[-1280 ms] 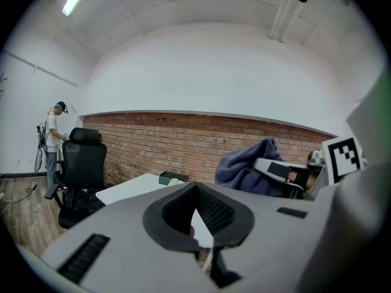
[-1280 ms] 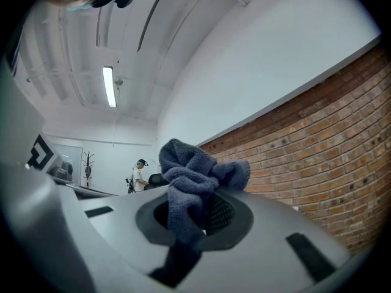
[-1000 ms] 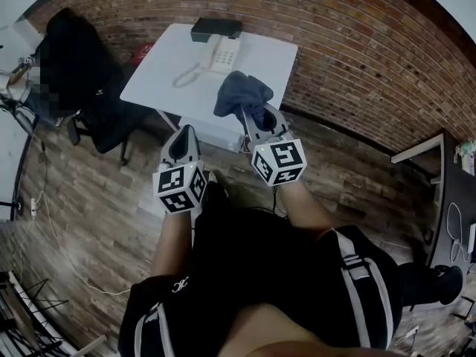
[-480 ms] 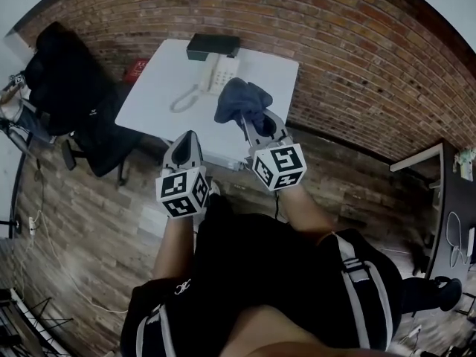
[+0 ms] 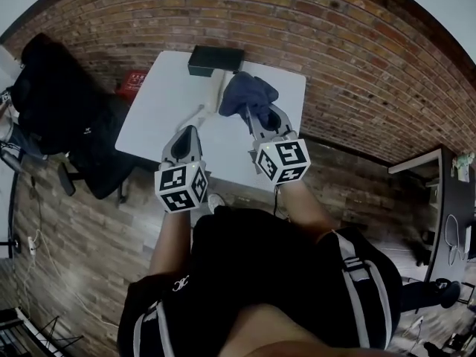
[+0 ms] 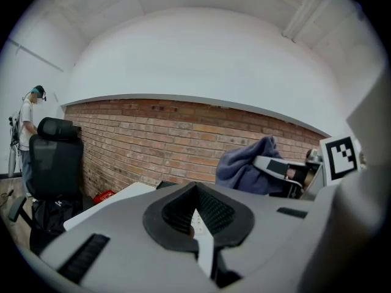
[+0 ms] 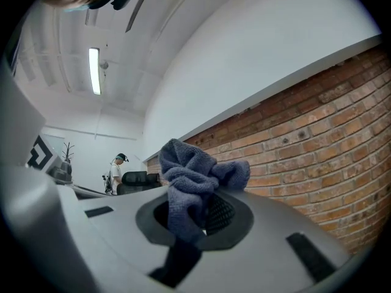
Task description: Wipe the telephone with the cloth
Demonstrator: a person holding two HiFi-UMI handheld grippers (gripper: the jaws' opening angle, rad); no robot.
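R gripper fingers were clamped on the bunched blue cloth, which covered part of the white telephone at the tabletop's far end, near a black box. L gripper fingers were drawn together, empty, over the near edge.

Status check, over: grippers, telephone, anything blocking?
Left gripper shut, empty. Right gripper shut on blue cloth, above the telephone; contact unclear. Black box behind telephone, not blocking.
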